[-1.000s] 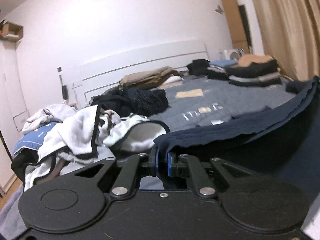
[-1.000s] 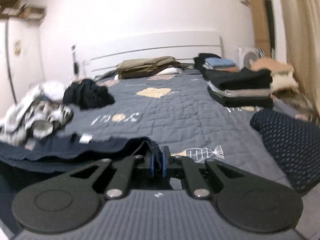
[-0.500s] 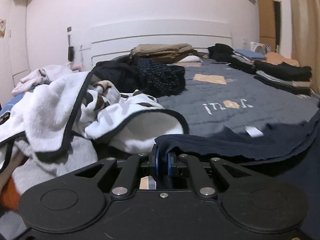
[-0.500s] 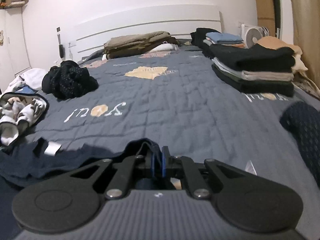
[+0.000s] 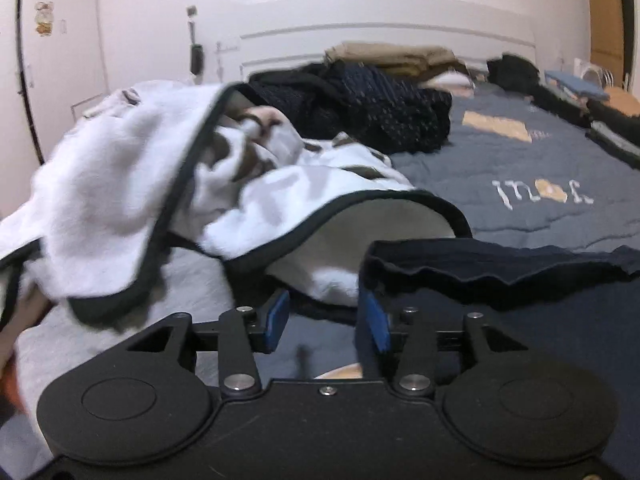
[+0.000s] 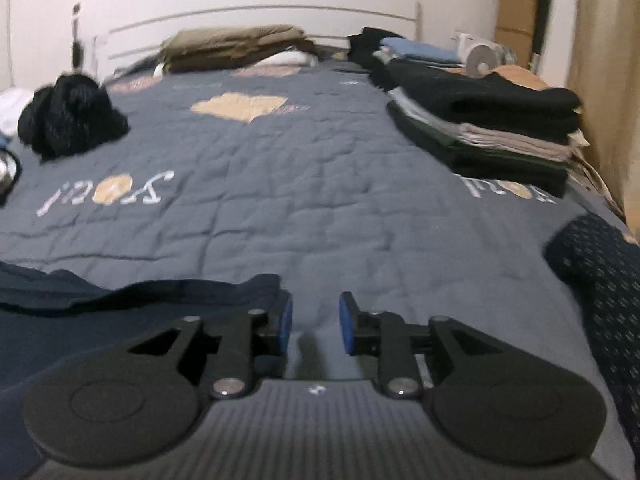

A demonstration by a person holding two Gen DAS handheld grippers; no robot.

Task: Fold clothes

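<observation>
Lying flat across the near end of the bed (image 6: 320,184), the navy garment (image 5: 520,312) runs with its long axis side to side, spanning from one hand-held gripper to the other. Its rippled upper hem faces the headboard, and the rest of the cloth spreads back toward the person, under both tools.

The left hand-held gripper (image 5: 326,322) stands open, its blue pads spread apart with nothing between them; the garment's left end begins right at its right-hand pad and stretches away to the right. The right hand-held gripper (image 6: 314,322) is likewise open and empty; the navy garment (image 6: 120,292) ends right beside its left-hand pad and stretches away to the left. So each tool sits at one end of the hem, neither nearer than the other.

Just beyond the left tool a crumpled white fleece garment with black trim (image 5: 160,200) overhangs the navy cloth's corner, close enough to be caught in a regrip. A heap of dark clothes (image 5: 380,112) lies further up, and a stack of folded clothes (image 6: 500,128) stands along the bed's right edge.

In my judgement any coming fold turns on that side-to-side axis: the hem can be carried toward or away from the headboard, or one end brought across to the other.
</observation>
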